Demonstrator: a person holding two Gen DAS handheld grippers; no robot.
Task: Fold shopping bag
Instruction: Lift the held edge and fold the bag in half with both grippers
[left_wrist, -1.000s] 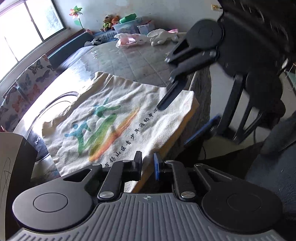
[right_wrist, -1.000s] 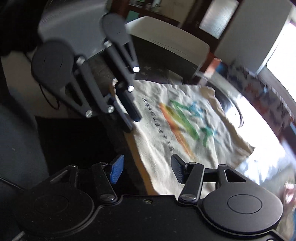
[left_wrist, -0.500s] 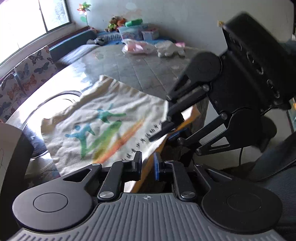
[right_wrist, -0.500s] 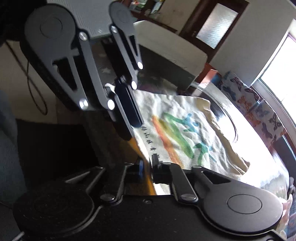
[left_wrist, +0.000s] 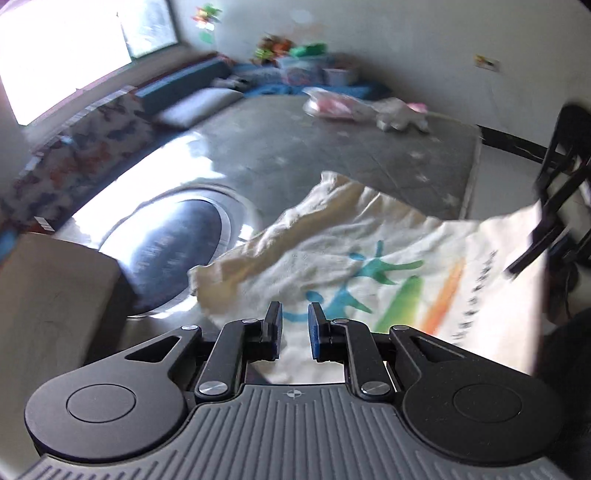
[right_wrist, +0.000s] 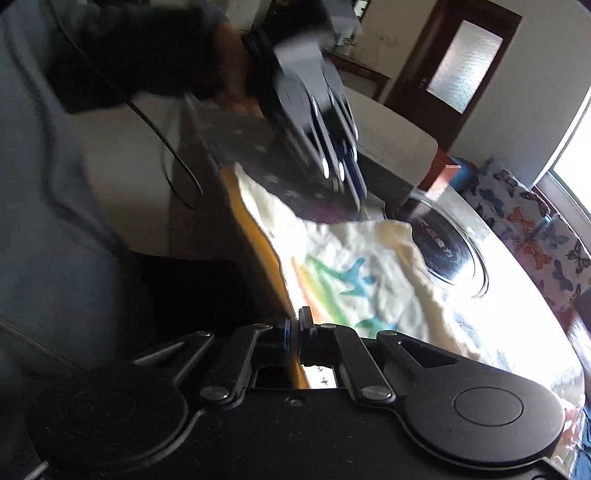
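One shopping bag (left_wrist: 369, 266) — right claw (right_wrist: 294, 334) clenched on its edge, left claw (left_wrist: 294, 325) slightly parted, gripping nothing.

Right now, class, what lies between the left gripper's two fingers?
In the left wrist view, only the cream printed shopping bag shows through the gap of the left gripper; its blue pads stand apart.

Rumpled shopping bag (left_wrist: 369, 266) before left claw (left_wrist: 294, 328)

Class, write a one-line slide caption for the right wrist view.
Right gripper shut on the bag edge; left gripper at its far corner.
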